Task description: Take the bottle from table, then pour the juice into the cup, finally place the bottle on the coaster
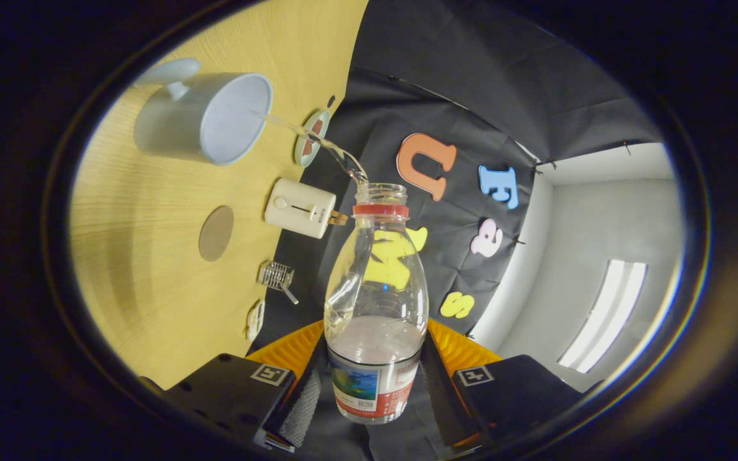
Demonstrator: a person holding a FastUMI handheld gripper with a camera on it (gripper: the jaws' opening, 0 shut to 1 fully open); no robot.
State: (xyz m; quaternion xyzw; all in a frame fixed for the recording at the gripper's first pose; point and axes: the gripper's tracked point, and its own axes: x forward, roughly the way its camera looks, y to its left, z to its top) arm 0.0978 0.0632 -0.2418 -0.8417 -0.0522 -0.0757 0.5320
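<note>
Gripper (369, 400) clamps both fingers on the bottle (375, 320), which is tilted, and a thin stream runs from its mouth into the cup (205, 118) on the tabletop (145, 256). The coaster (216, 233) lies apart from the cup. The bottle's base is hidden between the fingers.

A light yellowish wood-grain desk (151, 269) carries everything here. On it stands a pale grey-blue ceramic cup (205, 118) with a handle. Near the cup, towards the booth wall, lies a small round coaster with a green rim and reddish middle (312, 137). A cream rectangular box-shaped device (300, 208) sits beside a flat brown round disc (216, 233). Further along lie a small metal wire object (277, 276) and a small pale item (255, 319) too blurred to identify.
</note>
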